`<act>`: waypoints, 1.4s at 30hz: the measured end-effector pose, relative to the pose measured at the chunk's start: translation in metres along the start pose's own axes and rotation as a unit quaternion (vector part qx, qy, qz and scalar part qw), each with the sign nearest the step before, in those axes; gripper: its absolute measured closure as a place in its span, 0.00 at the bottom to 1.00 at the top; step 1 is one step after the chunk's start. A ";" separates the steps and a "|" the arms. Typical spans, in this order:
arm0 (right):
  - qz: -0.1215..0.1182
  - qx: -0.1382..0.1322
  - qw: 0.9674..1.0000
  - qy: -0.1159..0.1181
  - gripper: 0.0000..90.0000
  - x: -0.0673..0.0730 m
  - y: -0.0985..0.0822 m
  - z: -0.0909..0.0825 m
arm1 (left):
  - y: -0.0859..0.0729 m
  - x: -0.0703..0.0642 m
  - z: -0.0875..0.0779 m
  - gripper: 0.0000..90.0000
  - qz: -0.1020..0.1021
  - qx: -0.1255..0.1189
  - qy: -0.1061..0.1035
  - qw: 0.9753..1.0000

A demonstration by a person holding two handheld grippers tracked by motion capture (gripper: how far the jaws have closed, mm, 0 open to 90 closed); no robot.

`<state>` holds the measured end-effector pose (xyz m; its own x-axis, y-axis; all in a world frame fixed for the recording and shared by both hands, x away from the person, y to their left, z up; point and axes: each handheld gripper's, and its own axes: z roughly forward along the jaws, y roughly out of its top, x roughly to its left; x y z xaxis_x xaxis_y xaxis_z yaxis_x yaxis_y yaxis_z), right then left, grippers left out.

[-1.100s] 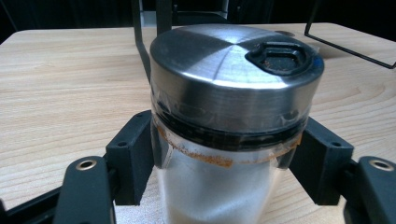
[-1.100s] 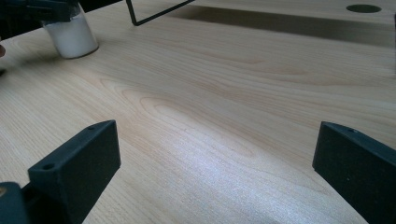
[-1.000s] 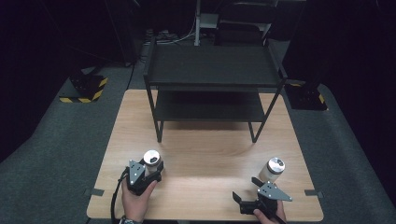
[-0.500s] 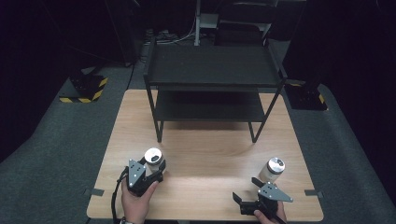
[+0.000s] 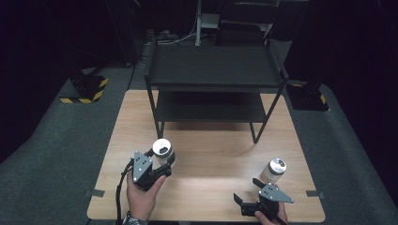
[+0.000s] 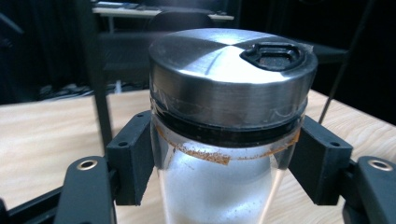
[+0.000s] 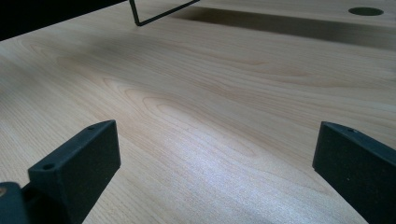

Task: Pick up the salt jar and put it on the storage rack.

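Note:
My left gripper (image 5: 162, 161) is shut on a clear glass shaker jar (image 5: 162, 151) with a steel lid, held above the table at the front left. In the left gripper view both black pads (image 6: 133, 156) press the sides of the jar (image 6: 229, 121) just below its lid; white powder fills the glass. A second shaker jar (image 5: 273, 169) stands upright on the table at the front right. My right gripper (image 5: 248, 191) lies low near the front edge, just in front and left of that jar, open. Its own view shows bare wood between the pads (image 7: 81, 161).
A black two-tier metal rack (image 5: 213, 77) stands at the back middle of the wooden table (image 5: 211, 159), its legs reaching to mid-table. Grey carpet surrounds the table. A yellow-and-black striped base (image 5: 84, 96) sits on the floor at the back left.
The left gripper has lifted the jar off the table and carried it slightly forward. The right gripper and the right-hand jar have stayed where they were.

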<state>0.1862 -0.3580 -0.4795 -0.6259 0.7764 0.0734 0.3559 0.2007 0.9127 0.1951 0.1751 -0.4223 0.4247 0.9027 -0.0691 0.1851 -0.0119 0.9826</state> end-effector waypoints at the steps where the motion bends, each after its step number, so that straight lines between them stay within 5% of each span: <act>1: 0.000 0.001 1.000 0.000 0.00 0.000 0.000 0.000 | 0.004 -0.002 0.002 0.35 0.001 -0.004 -0.002 1.000; 12: -0.004 0.000 1.000 0.001 0.00 0.000 0.000 0.000 | 0.049 -0.013 0.020 0.35 0.014 -0.025 -0.021 0.999; 15: -0.004 0.000 1.000 0.002 0.00 0.000 0.000 0.000 | 0.063 -0.018 0.022 0.35 0.033 -0.028 -0.026 0.999; 24: -0.003 0.000 1.000 0.005 0.00 -0.001 0.000 0.000 | 0.100 -0.027 0.030 0.35 0.029 -0.049 -0.038 0.998; 42: -0.003 -0.003 1.000 0.008 0.00 -0.002 -0.001 -0.001 | 0.169 -0.042 0.050 0.35 0.046 -0.083 -0.023 0.995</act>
<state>0.1868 -0.3606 -0.4804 -0.6389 0.7657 0.0738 0.3474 0.2016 0.9158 0.2531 0.1141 -0.2622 0.4734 0.8806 0.0182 -0.0039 -0.0186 0.9998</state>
